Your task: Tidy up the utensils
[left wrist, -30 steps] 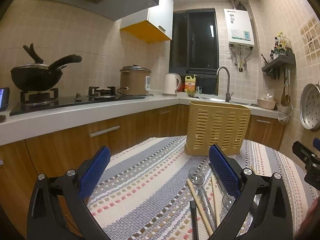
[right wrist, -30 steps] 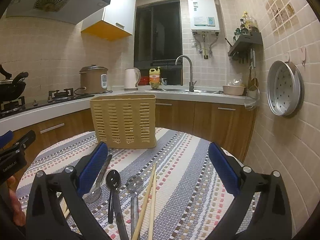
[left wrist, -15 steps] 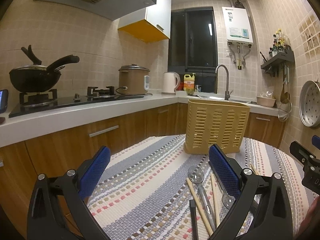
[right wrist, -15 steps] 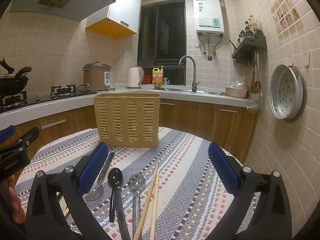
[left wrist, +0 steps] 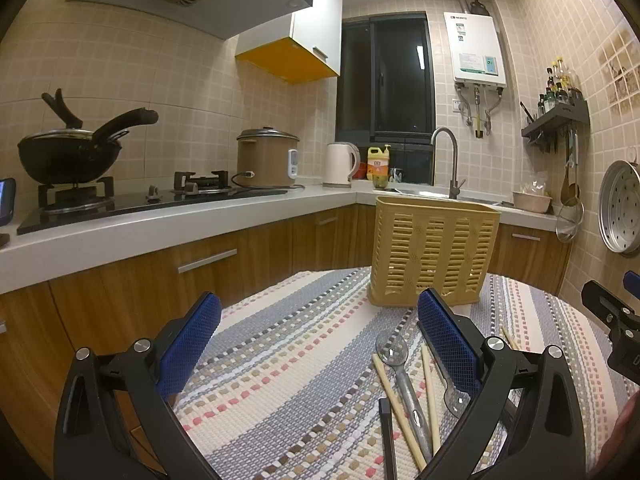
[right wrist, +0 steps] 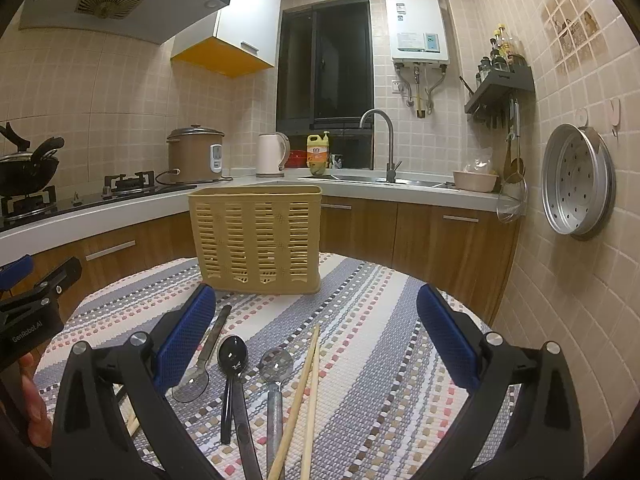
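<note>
— Looking over the table first: what utensils lie there?

— On the striped woven mat [right wrist: 360, 344] there is a loose row. From the right wrist view: a black spoon [right wrist: 233, 354] with a glossy bowl, beside it a metal spoon [right wrist: 275, 364] with a round bowl and grey handle, then a pair of pale wooden chopsticks [right wrist: 308, 376] lying nearly parallel, tips close together. Another metal spoon [right wrist: 192, 382] lies partly behind the left finger of the right gripper [right wrist: 316, 344].

— And the holder?

— A tan plastic caddy [right wrist: 256, 240], upright, with slotted walls and an open top, stands on the mat beyond the utensils, apart from them. Its inside cannot be seen.

— How do the grippers stand?

— The right gripper has its blue-padded fingers [right wrist: 446, 338] spread wide, grasping nothing, above the near end of the utensils. The left gripper [left wrist: 320, 340] is likewise released, jaws wide apart and empty; its right finger covers part of the utensils in its own view, where a clear-looking spoon [left wrist: 394, 354] and chopsticks [left wrist: 428, 388] show.

— Anything of the person?

— Fingertips [right wrist: 34, 404] at the left edge of the right wrist view, below the other gripper's black body.
</note>
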`<control>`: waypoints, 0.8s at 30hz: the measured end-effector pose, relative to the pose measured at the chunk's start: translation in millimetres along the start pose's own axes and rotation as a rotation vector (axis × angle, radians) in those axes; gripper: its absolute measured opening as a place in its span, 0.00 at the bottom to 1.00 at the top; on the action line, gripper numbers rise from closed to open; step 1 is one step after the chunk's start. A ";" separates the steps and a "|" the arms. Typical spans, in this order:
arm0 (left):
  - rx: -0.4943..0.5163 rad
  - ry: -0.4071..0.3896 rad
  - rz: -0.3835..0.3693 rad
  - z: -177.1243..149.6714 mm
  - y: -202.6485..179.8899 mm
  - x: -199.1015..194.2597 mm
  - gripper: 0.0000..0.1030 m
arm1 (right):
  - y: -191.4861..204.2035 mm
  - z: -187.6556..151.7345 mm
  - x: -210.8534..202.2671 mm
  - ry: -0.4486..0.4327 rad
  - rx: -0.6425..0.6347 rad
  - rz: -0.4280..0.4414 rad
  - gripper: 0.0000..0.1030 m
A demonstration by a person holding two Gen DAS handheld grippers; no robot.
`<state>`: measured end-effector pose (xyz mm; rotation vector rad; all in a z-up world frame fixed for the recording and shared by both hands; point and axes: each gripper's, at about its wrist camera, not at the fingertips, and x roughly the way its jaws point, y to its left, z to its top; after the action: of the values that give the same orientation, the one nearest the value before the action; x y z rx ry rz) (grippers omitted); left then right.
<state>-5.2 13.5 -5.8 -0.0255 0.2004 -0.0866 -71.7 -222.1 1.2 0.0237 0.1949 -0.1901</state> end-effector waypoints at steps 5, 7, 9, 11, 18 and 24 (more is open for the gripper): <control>0.001 0.001 0.000 0.1 0.1 0.3 0.93 | 0.6 -0.2 -0.4 -0.001 -0.008 0.001 0.93; -0.001 0.001 0.000 -0.1 0.2 0.4 0.93 | 0.8 0.1 -0.3 0.000 -0.008 0.003 0.93; -0.001 0.001 0.000 -0.2 -0.3 0.3 0.93 | 1.3 0.1 -0.5 0.001 -0.008 0.003 0.93; 0.000 0.002 -0.002 -0.1 0.1 0.4 0.93 | 1.3 0.1 -0.3 0.002 -0.008 0.004 0.93; 0.003 0.004 -0.007 -1.3 -2.5 0.9 0.93 | 3.2 -0.1 1.0 0.007 -0.013 0.009 0.93; 0.004 0.006 -0.007 -0.9 -2.0 2.0 0.93 | 3.1 -0.5 2.0 0.010 -0.014 0.004 0.93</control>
<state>-3.7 11.4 -7.0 -0.0220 0.2058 -0.0944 -69.3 -219.4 0.3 0.0109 0.2057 -0.1846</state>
